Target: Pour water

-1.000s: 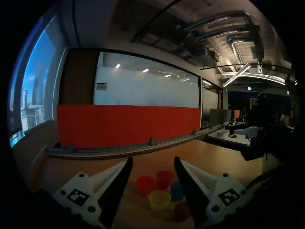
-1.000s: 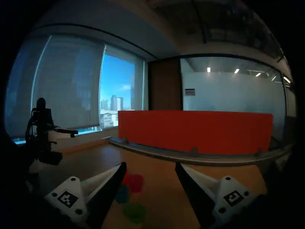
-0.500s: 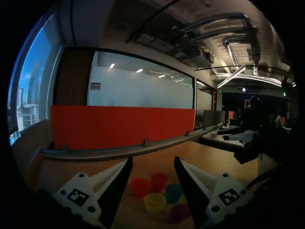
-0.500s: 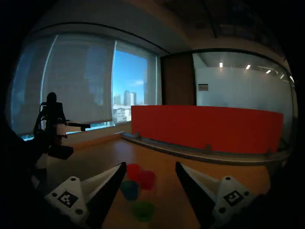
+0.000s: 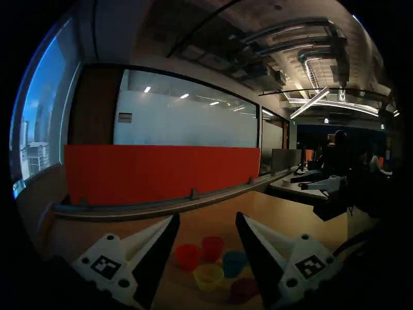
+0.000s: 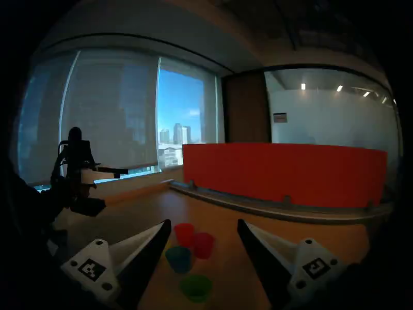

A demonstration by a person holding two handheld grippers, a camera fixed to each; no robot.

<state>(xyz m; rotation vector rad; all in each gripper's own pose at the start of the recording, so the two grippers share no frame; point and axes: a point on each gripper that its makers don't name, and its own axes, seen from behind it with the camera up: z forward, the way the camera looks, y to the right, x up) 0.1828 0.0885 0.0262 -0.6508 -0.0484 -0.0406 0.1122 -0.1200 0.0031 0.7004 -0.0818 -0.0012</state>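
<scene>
Several small coloured cups stand in a cluster on the wooden table (image 5: 289,206). In the left gripper view I see two red cups (image 5: 187,256) (image 5: 212,247), a yellow cup (image 5: 208,276), a blue cup (image 5: 234,262) and a dark red cup (image 5: 242,289), all between and beyond my open left gripper (image 5: 206,222). In the right gripper view two red cups (image 6: 184,233) (image 6: 203,244), a blue cup (image 6: 178,258) and a green cup (image 6: 195,287) sit ahead of my open right gripper (image 6: 204,227). Both grippers hover above the table with nothing between their fingers.
A red divider panel (image 5: 160,170) with a grey rail runs along the table's far edge. A window with a blind (image 6: 108,124) is on one side. The other gripper and the arm holding it show dark at the left (image 6: 72,175) and at the right (image 5: 335,181).
Both views have shifted slightly: the cups sit a little farther left in the left gripper view and more centred and nearer in the right gripper view. Both grippers stay open.
</scene>
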